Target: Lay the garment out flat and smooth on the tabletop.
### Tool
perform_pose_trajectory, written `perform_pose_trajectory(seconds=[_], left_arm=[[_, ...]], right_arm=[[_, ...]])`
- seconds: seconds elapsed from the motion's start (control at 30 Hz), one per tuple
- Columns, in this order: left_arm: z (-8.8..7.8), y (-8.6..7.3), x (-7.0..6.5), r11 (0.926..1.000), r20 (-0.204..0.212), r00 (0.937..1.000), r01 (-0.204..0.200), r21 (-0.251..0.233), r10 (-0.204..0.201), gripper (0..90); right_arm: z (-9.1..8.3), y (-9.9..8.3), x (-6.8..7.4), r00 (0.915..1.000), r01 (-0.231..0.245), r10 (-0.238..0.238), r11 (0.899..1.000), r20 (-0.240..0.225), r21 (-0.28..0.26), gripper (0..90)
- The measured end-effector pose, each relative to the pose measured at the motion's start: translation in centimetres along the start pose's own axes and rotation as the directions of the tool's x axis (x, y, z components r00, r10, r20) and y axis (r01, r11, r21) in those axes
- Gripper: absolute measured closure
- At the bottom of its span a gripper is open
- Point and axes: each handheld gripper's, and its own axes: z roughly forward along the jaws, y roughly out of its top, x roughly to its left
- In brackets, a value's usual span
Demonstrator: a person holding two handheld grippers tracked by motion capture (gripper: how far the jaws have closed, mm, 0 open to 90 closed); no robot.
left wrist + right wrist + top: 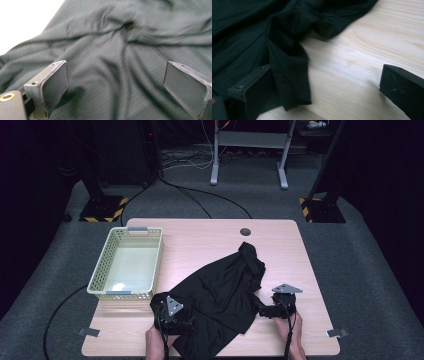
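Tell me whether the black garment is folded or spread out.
Neither neatly: the black garment lies loosely crumpled on the table, bunched at its far end, beside the basket.

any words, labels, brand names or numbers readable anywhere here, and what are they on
None can be read.
The black garment shows plain fabric with no print or tag in the high view or in either gripper view.
The cream basket bears no lettering.
The wooden table is unmarked.
The yellow and black stripes on the stand bases are a hazard pattern, not text.
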Motion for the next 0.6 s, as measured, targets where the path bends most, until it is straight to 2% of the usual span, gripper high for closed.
perform_pose_trajectory(seconds=[0.1, 0.17, 0.2, 0.23, 0.3, 0.4, 0.47, 0.5, 0.57, 0.6], left_arm=[[-0.4, 1.6, -1.5, 0.9992, 0.039, 0.9985, -0.039, -0.005, 0.039, 5.5], [-0.2, 2.9, -3.0, 0.9956, 0.076, 0.9927, -0.094, 0.001, 0.093, 6.9], [0.0, 3.4, -3.9, 0.9925, 0.099, 0.9877, -0.123, 0.003, 0.122, 8.3], [0.3, 3.9, -4.8, 0.9892, 0.126, 0.9813, -0.147, 0.000, 0.145, 9.7], [1.0, 4.8, -6.8, 0.9809, 0.185, 0.9642, -0.194, 0.003, 0.190, 13.8], [2.3, 5.9, -9.6, 0.9641, 0.238, 0.9374, -0.265, 0.013, 0.255, 15.0], [3.3, 6.4, -11.0, 0.9552, 0.269, 0.9224, -0.295, 0.028, 0.277, 16.0], [3.8, 6.6, -11.7, 0.9507, 0.278, 0.9163, -0.309, 0.030, 0.289, 17.7], [4.7, 6.9, -12.6, 0.9404, 0.279, 0.9094, -0.336, 0.054, 0.309, 21.3], [5.2, 7.1, -13.0, 0.9382, 0.287, 0.9071, -0.340, 0.067, 0.308, 23.7]], right_arm=[[0.1, 0.0, -0.6, 0.9998, -0.019, 0.019, 1.000, -0.002, 0.012, 0.4], [0.3, 0.1, -0.2, 0.9997, 0.001, -0.001, 1.000, 0.026, 0.024, 0.4], [0.4, 0.1, 0.0, 0.9988, 0.018, -0.019, 0.999, 0.045, 0.033, 0.6], [0.4, 0.1, 0.3, 0.9978, 0.029, -0.031, 0.999, 0.059, 0.040, 0.6], [0.4, 0.0, 0.2, 0.9978, 0.026, -0.028, 0.999, 0.060, 0.034, 0.9], [0.3, -0.1, 0.2, 0.9976, 0.023, -0.025, 0.999, 0.064, 0.032, 0.9], [0.3, -0.1, 0.3, 0.9976, 0.022, -0.024, 0.999, 0.065, 0.031, 0.9], [0.3, -0.1, 0.2, 0.9975, 0.022, -0.024, 0.999, 0.066, 0.031, 0.9], [0.3, -0.1, 0.2, 0.9975, 0.022, -0.024, 0.999, 0.067, 0.031, 1.0], [0.3, -0.1, 0.2, 0.9975, 0.022, -0.024, 0.999, 0.067, 0.030, 1.0]])
